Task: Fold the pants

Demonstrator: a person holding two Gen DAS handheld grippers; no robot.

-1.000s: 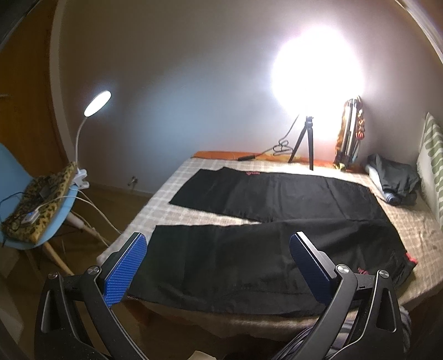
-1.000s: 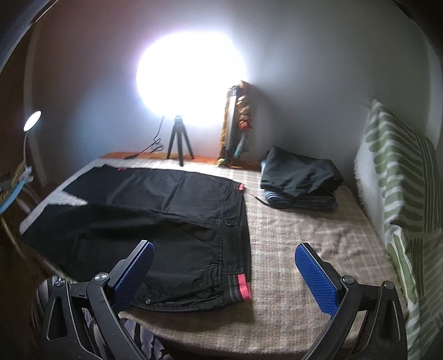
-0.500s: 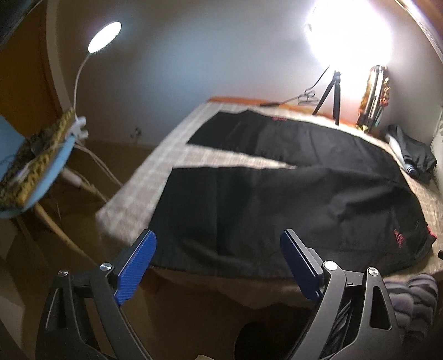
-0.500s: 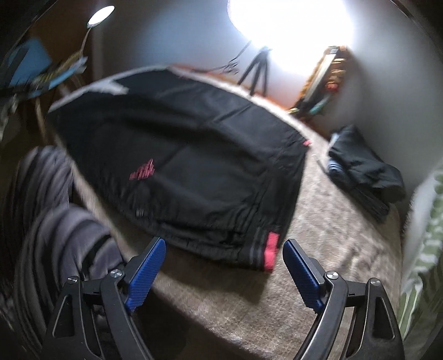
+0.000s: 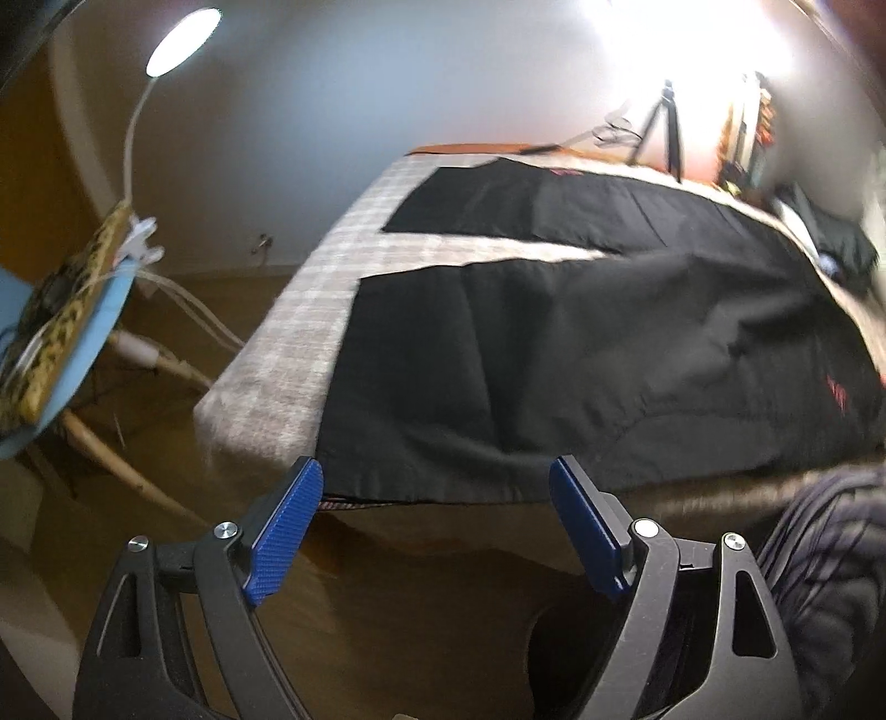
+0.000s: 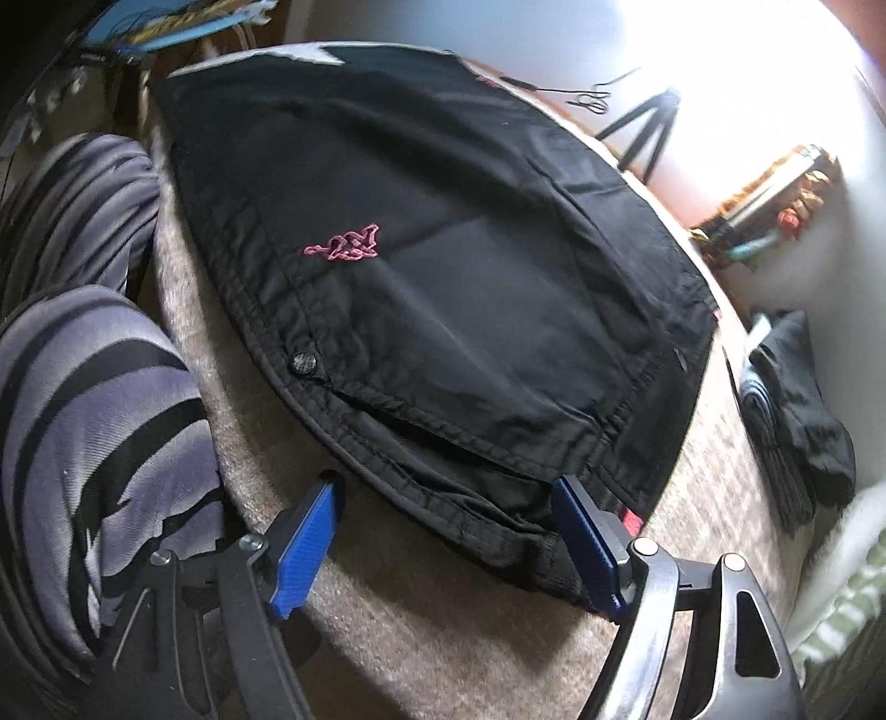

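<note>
The black pants [image 5: 581, 343] lie flat on the bed [image 5: 310, 332] and fill far more of both pictures than a second ago. The left tool [image 5: 437, 531] has come low to the leg hem at the bottom. The right tool [image 6: 448, 531] now sits at the waistband. Both tools are closing but grip nothing yet. A striped sleeve [image 6: 83, 443] shows at left.

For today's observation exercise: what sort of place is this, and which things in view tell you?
Most likely a bedroom at home: black pants lie on a bed with a checked cover, folded clothes beside them, and a clip-on lamp on a chair.
</note>
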